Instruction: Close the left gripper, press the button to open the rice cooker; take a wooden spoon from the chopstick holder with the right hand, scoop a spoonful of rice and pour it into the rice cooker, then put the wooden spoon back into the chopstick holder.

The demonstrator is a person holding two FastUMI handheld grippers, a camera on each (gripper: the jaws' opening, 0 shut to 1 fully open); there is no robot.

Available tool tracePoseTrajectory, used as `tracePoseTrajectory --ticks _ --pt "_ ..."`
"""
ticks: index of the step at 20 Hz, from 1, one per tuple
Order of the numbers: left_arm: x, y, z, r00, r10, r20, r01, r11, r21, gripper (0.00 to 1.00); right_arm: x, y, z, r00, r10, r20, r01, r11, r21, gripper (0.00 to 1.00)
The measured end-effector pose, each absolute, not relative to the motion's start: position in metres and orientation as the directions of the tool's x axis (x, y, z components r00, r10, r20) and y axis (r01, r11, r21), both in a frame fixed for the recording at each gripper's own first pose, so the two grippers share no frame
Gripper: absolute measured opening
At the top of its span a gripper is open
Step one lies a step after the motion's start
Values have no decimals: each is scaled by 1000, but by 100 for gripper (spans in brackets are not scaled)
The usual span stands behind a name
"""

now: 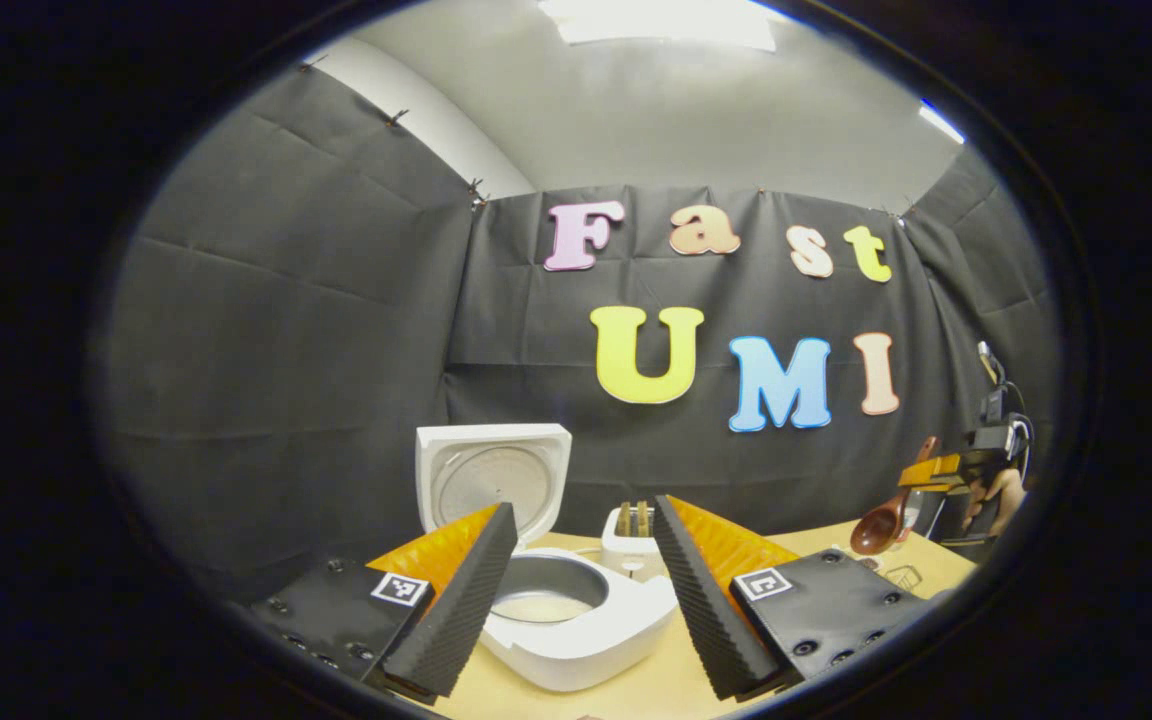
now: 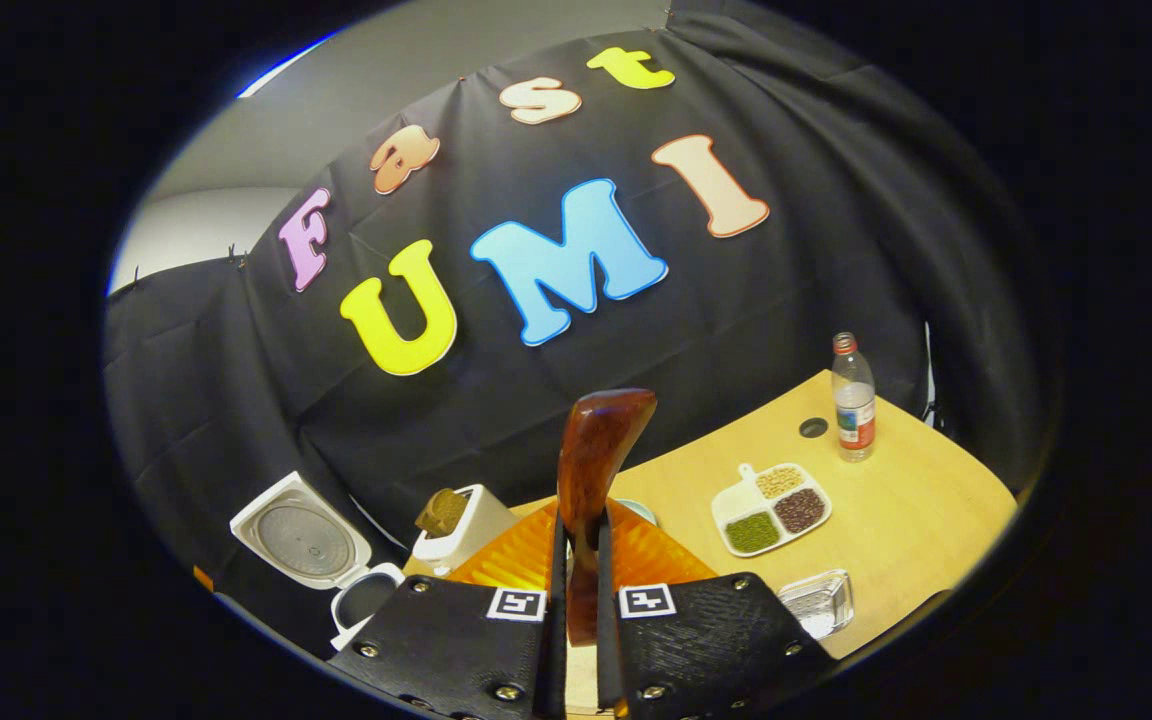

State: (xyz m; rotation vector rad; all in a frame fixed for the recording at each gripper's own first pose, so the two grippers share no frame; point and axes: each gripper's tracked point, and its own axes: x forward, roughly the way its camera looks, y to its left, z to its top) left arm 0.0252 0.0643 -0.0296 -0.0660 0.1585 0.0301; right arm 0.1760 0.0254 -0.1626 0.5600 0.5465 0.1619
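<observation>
Black cloth walls back the wooden table point(image 2: 896, 510), where the rice cooker point(image 1: 576, 615) sits lid-up. Left gripper point(image 1: 586, 580) hangs before it, fingers apart. Right gripper point(image 2: 576, 600) clamps the wooden spoon point(image 2: 591, 470) (bowl up) above the table.

I can make out no readable words, brands or numbers on any object here. The water bottle point(image 2: 853, 398) carries a label, but it is too small for me to read. The square black-and-white markers point(image 1: 401, 588) on the gripper bodies are coded patterns, not text.
</observation>
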Motion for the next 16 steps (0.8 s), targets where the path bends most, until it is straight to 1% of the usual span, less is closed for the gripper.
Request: tracePoseTrajectory --ticks 2,6,10,15,16 --pt "28 50 -29 988 14 -155 -25 997 -67 92 179 3 -178 849 254 -463 31 852 523 12" --pt "33 25 -28 988 2 -155 -11 998 -55 92 176 -32 -201 852 179 -492 88 877 472 12" --pt "35 11 -30 986 5 -164 -13 999 -53 92 170 -61 -231 839 126 -529 126 902 414 12" --pt "34 -1 -26 987 12 -163 -18 999 -33 92 157 -77 -274 804 91 -588 157 921 357 12" --pt "34 -2 -26 986 14 -164 -19 999 -28 95 153 -78 -282 795 91 -600 162 921 353 12"
